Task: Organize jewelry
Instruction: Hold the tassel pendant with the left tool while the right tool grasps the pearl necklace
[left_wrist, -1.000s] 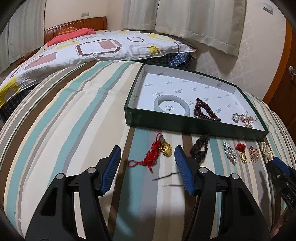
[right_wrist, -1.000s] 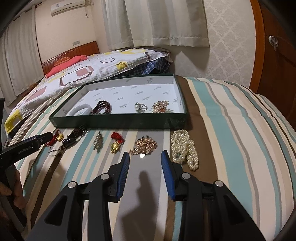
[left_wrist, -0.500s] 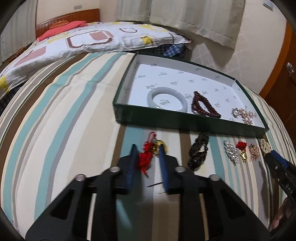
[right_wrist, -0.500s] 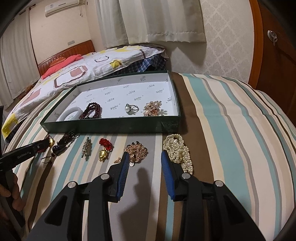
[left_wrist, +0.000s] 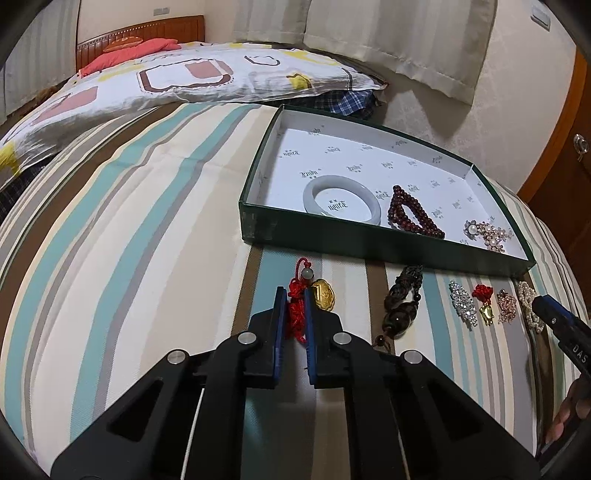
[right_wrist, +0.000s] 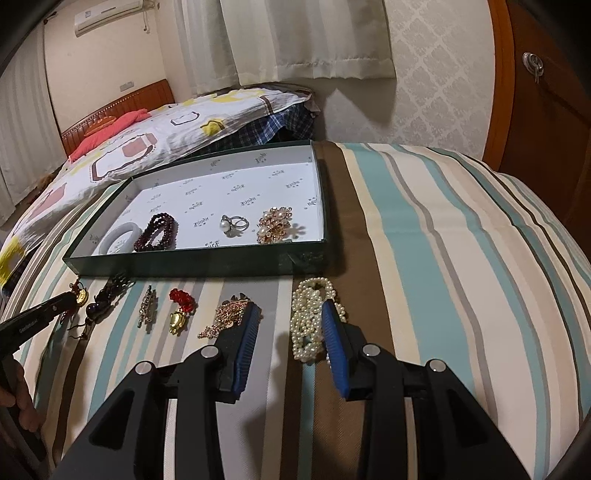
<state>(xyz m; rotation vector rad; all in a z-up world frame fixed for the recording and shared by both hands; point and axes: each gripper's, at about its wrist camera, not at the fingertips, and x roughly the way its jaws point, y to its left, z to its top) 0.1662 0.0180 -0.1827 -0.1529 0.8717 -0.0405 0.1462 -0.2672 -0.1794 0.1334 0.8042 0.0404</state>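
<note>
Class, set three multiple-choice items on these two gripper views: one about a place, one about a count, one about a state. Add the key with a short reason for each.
1. Where does the white bangle lie?
A. Inside the green box
B. On the striped cloth in front of the box
C. On the pillow

2. How many pieces of jewelry lie inside the box?
A. Two
B. Four
C. Six

3. What is the left gripper doing?
A. Open above the box
B. Shut on the red knotted charm
C. Holding the pearl necklace

Key:
1 A: the bangle rests on the box's white lining.
2 B: the right wrist view shows the bangle, dark red bead bracelet, pearl ring and pearl brooch.
3 B: its blue pads press the red cord from both sides, while the right gripper stands open by the necklace.
</note>
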